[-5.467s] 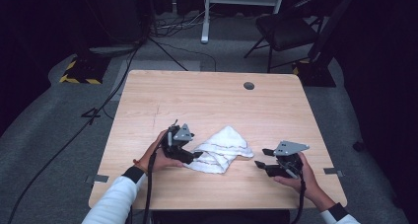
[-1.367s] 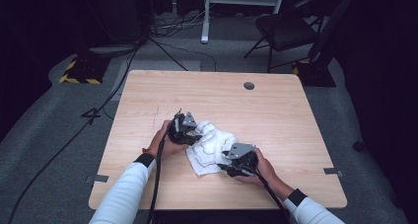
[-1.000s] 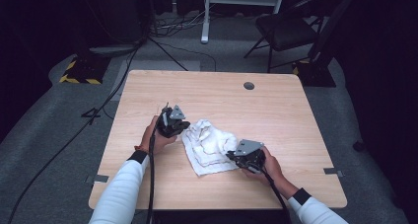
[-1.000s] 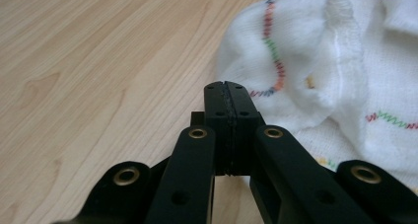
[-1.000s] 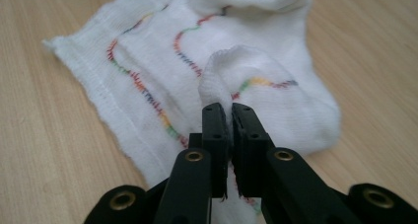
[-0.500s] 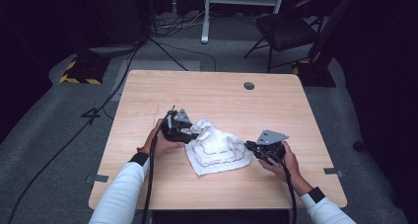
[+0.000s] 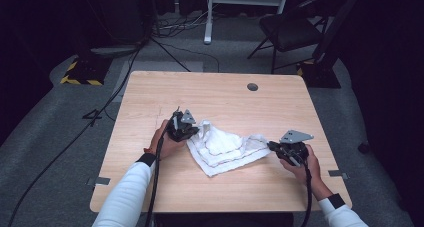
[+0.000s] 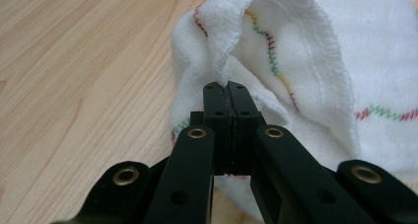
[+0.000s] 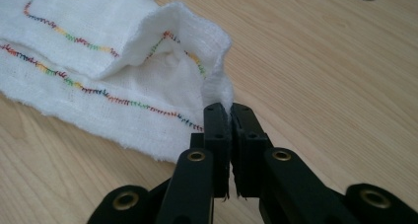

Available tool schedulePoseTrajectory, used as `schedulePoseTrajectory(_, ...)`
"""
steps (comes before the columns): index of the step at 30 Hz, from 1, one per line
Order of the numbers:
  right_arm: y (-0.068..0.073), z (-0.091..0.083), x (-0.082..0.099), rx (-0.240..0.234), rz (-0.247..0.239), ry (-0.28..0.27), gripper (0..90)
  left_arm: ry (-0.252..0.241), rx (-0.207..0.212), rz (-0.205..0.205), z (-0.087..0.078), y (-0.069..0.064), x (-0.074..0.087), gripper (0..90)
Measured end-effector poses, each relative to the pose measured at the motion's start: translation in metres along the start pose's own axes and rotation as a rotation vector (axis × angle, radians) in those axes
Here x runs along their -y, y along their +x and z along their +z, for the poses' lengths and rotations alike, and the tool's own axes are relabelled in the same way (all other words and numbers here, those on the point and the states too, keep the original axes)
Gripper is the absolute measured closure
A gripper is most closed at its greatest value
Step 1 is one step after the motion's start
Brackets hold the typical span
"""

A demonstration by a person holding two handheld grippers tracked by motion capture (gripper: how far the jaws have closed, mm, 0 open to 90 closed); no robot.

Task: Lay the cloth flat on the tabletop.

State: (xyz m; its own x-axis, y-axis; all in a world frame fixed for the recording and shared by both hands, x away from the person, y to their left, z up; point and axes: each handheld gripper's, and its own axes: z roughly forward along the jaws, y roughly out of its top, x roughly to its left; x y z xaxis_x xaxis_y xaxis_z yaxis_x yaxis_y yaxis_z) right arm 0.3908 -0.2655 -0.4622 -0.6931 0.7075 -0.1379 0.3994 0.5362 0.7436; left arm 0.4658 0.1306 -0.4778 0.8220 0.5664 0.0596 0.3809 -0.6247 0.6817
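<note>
Cloth (image 7: 227,148) is lying bunched, its underside hidden; left tongs (image 8: 227,96) and right tongs (image 9: 227,116) are clamping opposite edges, now pulled farther apart.

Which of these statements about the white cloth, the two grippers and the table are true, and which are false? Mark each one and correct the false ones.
1. The left gripper is shut on the white cloth. True.
2. The right gripper is open and clear of the cloth. False: its jaws are closed on an edge of the cloth.
3. The cloth has multicoloured stitching along its edges. True.
4. The cloth lies flat and fully spread out. False: it is bunched and folded between the grippers.
5. The table is wooden, with a round hole near its far edge. True.
</note>
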Motion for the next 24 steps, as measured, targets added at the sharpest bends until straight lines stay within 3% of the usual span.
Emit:
schedulePoseTrajectory(4,-0.011,-0.004,0.008,0.010,0.063,0.017,87.0,-0.028,0.007,-0.069,-0.010,0.014,0.008,88.8)
schedulePoseTrajectory(12,-0.027,-0.004,0.018,0.028,0.135,0.039,87.0,-0.008,-0.042,-0.128,-0.022,0.035,0.027,88.9)
schedulePoseTrajectory(21,-0.034,0.008,0.018,0.072,0.124,0.064,86.3,0.018,-0.083,-0.142,-0.024,0.043,0.035,88.6)
schedulePoseTrajectory(24,-0.037,0.013,0.019,0.089,0.129,0.071,86.0,0.054,-0.089,-0.154,-0.023,0.047,0.041,88.8)
